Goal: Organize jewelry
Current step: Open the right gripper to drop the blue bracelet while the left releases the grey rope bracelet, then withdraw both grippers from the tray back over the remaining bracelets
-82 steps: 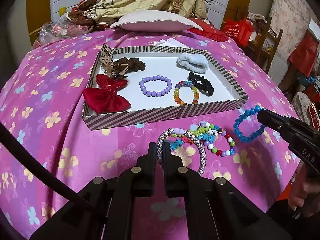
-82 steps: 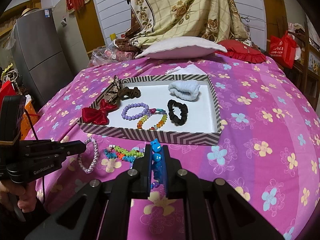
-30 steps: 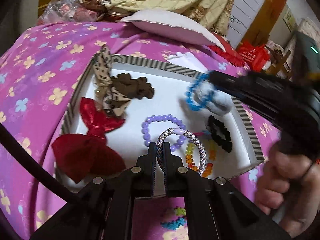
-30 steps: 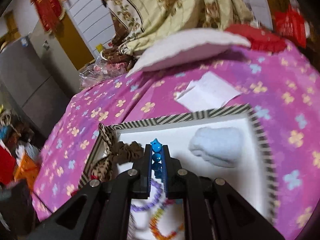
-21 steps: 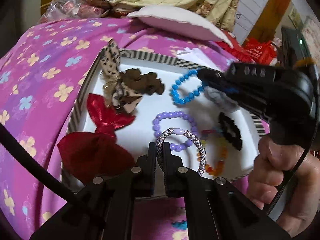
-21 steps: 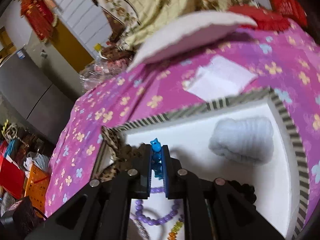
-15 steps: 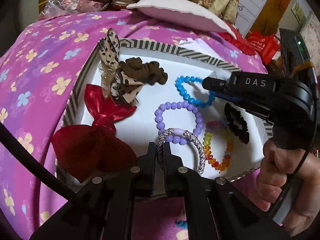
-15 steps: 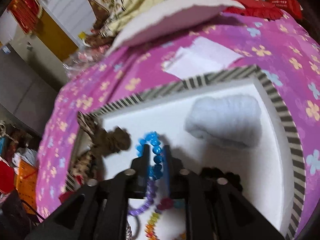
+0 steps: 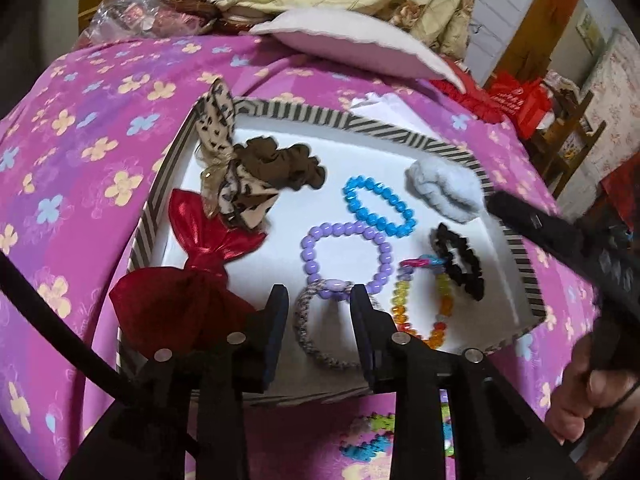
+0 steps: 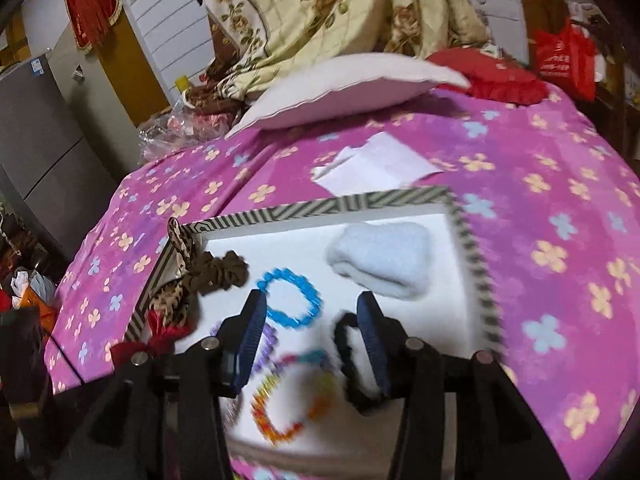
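A striped-rim tray (image 9: 400, 136) with a white floor lies on the pink flowered bedspread. My left gripper (image 9: 319, 300) hangs over its near edge with jaws opening. A grey woven bracelet (image 9: 308, 344) lies on the tray floor between the fingers, and the pads do not press it. My right gripper (image 10: 311, 304) is also opening, with nothing held. The blue bead bracelet (image 10: 290, 298) lies flat on the tray just beyond it, and shows near the tray's middle (image 9: 380, 206) in the left wrist view. The right gripper's fingers (image 9: 520, 216) reach in over the tray's right rim.
The tray also holds a purple bead bracelet (image 9: 344, 256), a rainbow bracelet (image 9: 420, 304), a black scrunchie (image 9: 460, 264), a pale blue scrunchie (image 9: 444, 190), a brown scrunchie (image 9: 280, 164) and a red bow (image 9: 188, 280). Colourful bracelets (image 9: 376, 436) lie outside on the bedspread. A pillow (image 10: 344, 84) lies behind.
Both grippers have opened. The blue bracelet now lies in the tray and the right gripper has drawn back to the right. The woven bracelet has dropped onto the tray floor.
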The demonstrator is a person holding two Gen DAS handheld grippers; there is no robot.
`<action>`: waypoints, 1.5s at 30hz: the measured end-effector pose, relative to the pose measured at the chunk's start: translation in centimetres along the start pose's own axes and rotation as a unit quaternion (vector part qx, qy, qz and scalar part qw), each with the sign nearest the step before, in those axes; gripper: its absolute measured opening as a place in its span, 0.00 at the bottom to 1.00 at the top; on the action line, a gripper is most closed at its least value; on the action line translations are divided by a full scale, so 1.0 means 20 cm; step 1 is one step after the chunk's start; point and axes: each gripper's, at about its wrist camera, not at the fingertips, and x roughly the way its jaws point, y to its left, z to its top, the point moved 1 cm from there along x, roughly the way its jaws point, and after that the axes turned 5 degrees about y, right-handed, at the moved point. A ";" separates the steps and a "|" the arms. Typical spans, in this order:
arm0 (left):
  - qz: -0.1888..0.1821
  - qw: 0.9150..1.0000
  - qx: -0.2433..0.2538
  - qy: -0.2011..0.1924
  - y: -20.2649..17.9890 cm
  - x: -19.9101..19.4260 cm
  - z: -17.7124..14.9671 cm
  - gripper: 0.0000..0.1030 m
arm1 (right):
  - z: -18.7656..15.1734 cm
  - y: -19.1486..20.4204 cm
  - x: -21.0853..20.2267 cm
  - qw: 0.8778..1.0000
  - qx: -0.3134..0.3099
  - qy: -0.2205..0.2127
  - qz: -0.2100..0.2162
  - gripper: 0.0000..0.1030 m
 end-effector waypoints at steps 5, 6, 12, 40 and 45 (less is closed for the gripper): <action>-0.018 0.999 0.008 -0.031 -0.03 -0.12 -0.02 0.28 | -0.22 -0.10 -0.25 0.998 -0.018 -0.022 -0.049 0.54; -0.022 0.999 0.007 -0.038 -0.02 -0.15 -0.04 0.28 | -0.27 -0.12 -0.28 0.998 -0.020 -0.020 -0.054 0.55; -0.031 0.998 0.029 -0.055 0.02 -0.31 -0.22 0.28 | -0.61 -0.16 -0.33 0.994 -0.054 0.054 -0.073 0.57; 0.051 0.998 0.021 0.004 0.01 -0.19 -0.52 0.31 | -0.88 -0.04 -0.28 0.984 -0.126 0.091 -0.087 1.00; 0.077 0.997 -0.012 -0.008 0.04 -0.23 -0.58 0.31 | -0.97 0.10 -0.28 0.981 -0.146 0.089 -0.088 1.00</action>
